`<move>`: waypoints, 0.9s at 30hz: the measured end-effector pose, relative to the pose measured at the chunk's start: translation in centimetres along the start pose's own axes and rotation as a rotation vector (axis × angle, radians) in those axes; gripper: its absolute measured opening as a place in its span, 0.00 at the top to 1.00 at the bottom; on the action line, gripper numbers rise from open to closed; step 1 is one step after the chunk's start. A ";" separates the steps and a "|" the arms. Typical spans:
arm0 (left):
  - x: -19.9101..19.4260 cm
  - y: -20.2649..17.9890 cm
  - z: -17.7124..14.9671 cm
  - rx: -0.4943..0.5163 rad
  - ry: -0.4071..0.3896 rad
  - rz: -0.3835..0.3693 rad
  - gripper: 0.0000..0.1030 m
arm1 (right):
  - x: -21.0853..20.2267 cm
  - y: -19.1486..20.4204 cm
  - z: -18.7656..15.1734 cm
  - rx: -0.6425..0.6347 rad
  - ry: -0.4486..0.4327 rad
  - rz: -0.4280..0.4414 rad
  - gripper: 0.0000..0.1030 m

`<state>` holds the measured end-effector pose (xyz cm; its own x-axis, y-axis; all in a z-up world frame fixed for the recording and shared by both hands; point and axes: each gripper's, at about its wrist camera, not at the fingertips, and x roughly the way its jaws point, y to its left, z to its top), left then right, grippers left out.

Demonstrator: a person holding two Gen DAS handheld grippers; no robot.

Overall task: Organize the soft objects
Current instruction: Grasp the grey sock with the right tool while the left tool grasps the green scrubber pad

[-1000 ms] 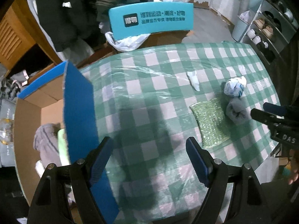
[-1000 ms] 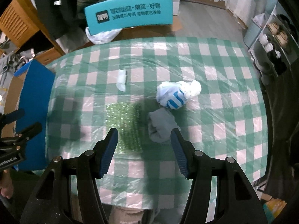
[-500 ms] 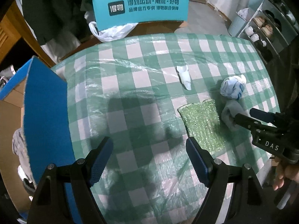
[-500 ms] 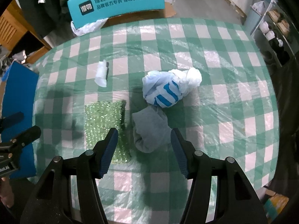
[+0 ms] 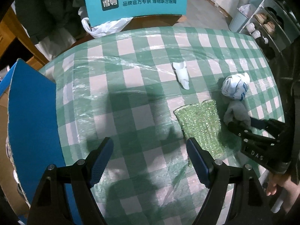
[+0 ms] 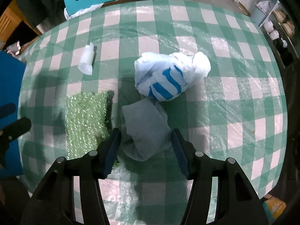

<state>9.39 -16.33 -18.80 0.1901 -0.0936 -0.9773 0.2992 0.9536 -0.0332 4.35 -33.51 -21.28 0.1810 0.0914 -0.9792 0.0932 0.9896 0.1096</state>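
Right tool [image 6: 144, 144] straddles grey cloth [image 6: 145, 131] beside green mat [image 6: 86, 120].

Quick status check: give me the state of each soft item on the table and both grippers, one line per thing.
grey cloth: crumpled, lying between the right fingers, not yet clamped.
white-and-blue bag: balled up, touching the cloth's far side.
green mat: lying flat left of the cloth.
small white scrap: lying loose, apart.
right gripper: open.
left gripper: open, holding nothing, above the table.
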 end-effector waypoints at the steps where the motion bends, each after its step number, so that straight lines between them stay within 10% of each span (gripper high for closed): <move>1: 0.1 -0.3 0.1 0.001 0.002 -0.003 0.21 | 0.1 0.0 -0.1 -0.002 0.004 0.006 0.64; 7: 0.6 -2.1 0.4 0.009 0.013 -0.036 0.21 | -0.4 -0.4 -0.9 -0.008 0.000 0.020 0.78; 27: 3.3 -7.0 1.3 -0.030 0.065 -0.114 0.15 | -4.6 -4.5 -4.3 0.071 -0.041 0.032 0.78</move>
<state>9.12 -23.64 -21.51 0.0952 -0.1836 -0.9784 0.2871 0.9461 -0.1496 -1.10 -37.93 -18.02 0.2248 0.1167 -0.9674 0.1560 0.9757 0.1540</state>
